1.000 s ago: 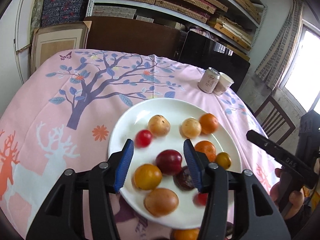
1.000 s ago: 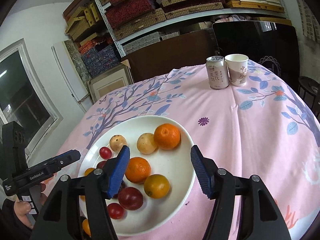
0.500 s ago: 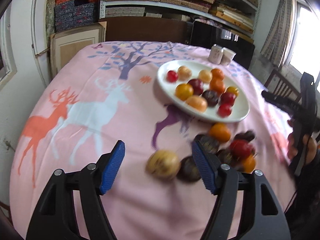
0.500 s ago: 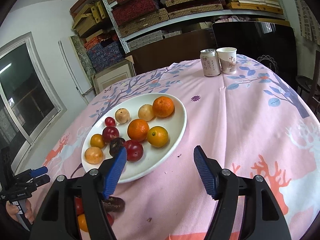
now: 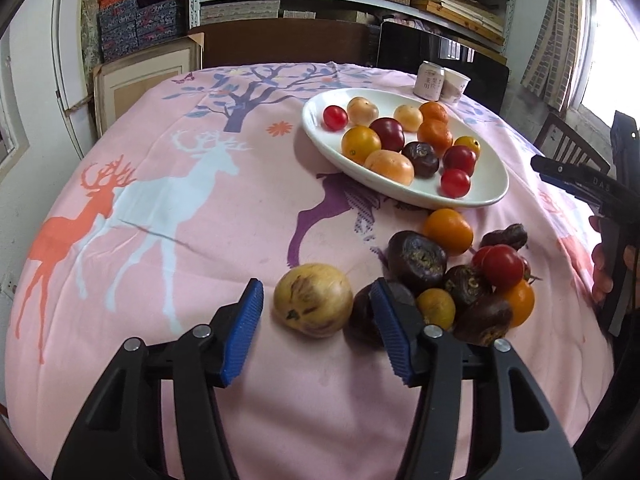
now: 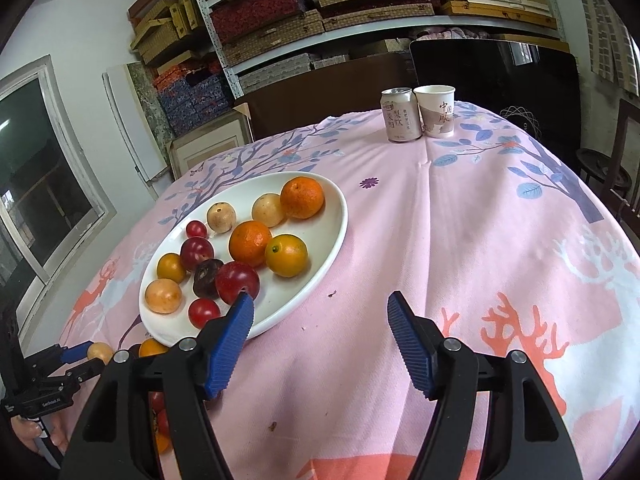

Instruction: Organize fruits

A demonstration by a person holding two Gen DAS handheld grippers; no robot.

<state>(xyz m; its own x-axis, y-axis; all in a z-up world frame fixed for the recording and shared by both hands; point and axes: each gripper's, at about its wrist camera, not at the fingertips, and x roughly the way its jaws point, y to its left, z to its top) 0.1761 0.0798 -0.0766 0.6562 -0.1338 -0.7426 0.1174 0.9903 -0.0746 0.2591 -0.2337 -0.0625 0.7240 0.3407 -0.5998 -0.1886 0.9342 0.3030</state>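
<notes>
Straddling the pale yellow fruit lying loose on the desk, the left gripper has fingers spread and empty, nearer than the equally open right gripper.

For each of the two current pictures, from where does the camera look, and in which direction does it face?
Left wrist: sits on the left gripper, low over the table, facing the pale yellow fruit between its open blue fingers; the other gripper shows at the right edge.
Right wrist: sits on the right gripper, open over bare tablecloth, facing the can; the left gripper appears lower left.
Both views share the white plate.
</notes>
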